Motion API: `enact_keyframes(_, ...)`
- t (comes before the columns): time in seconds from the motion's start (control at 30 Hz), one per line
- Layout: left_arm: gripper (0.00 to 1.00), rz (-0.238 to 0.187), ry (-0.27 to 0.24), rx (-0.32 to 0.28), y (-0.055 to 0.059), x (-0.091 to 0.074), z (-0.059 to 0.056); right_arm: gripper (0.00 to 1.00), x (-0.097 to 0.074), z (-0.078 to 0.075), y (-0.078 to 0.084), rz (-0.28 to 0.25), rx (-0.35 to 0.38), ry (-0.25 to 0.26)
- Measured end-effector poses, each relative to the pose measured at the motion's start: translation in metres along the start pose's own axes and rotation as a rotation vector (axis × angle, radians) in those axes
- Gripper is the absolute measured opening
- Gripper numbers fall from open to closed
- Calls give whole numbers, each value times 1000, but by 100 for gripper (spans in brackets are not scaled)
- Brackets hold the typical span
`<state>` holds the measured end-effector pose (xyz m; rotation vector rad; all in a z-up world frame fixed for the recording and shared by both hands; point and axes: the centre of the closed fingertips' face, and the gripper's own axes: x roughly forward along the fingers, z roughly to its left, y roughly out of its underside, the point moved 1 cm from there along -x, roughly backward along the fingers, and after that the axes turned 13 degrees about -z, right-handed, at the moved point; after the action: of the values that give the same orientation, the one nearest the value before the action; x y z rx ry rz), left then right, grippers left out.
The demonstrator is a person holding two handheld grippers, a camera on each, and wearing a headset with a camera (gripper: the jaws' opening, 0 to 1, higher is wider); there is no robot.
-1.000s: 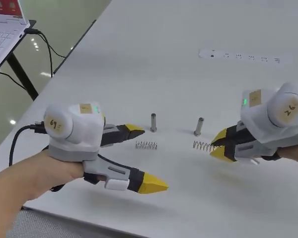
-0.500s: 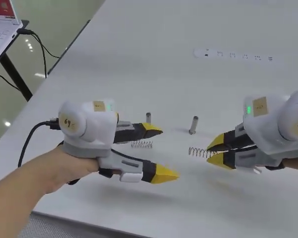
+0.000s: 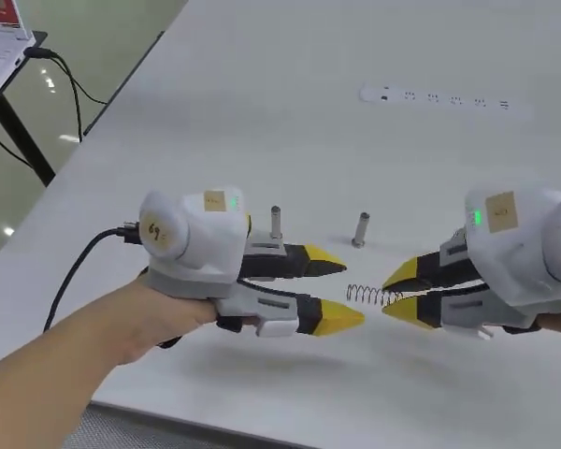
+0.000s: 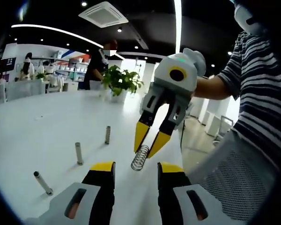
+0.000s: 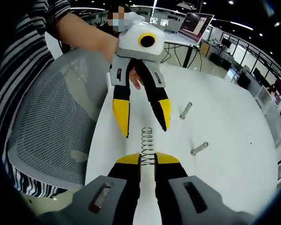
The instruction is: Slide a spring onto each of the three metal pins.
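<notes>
1. Left tool [image 3: 349,292]: a second ago it sat well off from the other one with its jaws spread wide. Now it's swung in nose to nose with the right tool. The jaws have narrowed but they're still released, with nothing in them.
2. The spring [image 3: 366,295] is up off the desk [image 3: 290,112], poking straight out of the right tool's tips. Its free end is just short of the gap between the left tool's tips. In the left gripper view the spring [image 4: 140,157] hangs dead ahead of that tool's own jaws. Half a second ago that gap was clearly bigger.
3. Right tool [image 3: 389,295] is clenched on the near end of the spring, and in the right gripper view only the last few coils are pinched. It's held that grip the whole way while the spring came up from desk level.
4. Pins: two pins [image 3: 276,223] [image 3: 361,229] stand just beyond the tool tips. The left gripper view has all three [image 4: 107,134] [image 4: 78,153] [image 4: 42,183] off to the left of the jaws, all bare.
5. My read: this looks like a handoff or a two-tool regrip before threading. So zero of three done, and the pinch on that wobbly free end is the fiddly bit.
</notes>
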<state>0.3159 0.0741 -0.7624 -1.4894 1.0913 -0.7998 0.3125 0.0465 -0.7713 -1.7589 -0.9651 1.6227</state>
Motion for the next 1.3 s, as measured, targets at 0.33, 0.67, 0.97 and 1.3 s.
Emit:
enact_keyframes(0.33,13,-9,32,0,0,6,-5,8,-1,3,-4,-16,-15,-10)
enact_keyframes(0.67,4,-3,47,5,-1,5,-6,8,-1,6,-5,-23,-18,-14)
enact_keyframes(0.97,3,5,66,7,-3,6,-8,8,-2,7,-4,-45,10,-6)
enact_keyframes(1.3,2,27,93,-2,0,7,-13,8,-2,11,-2,-49,24,-3)
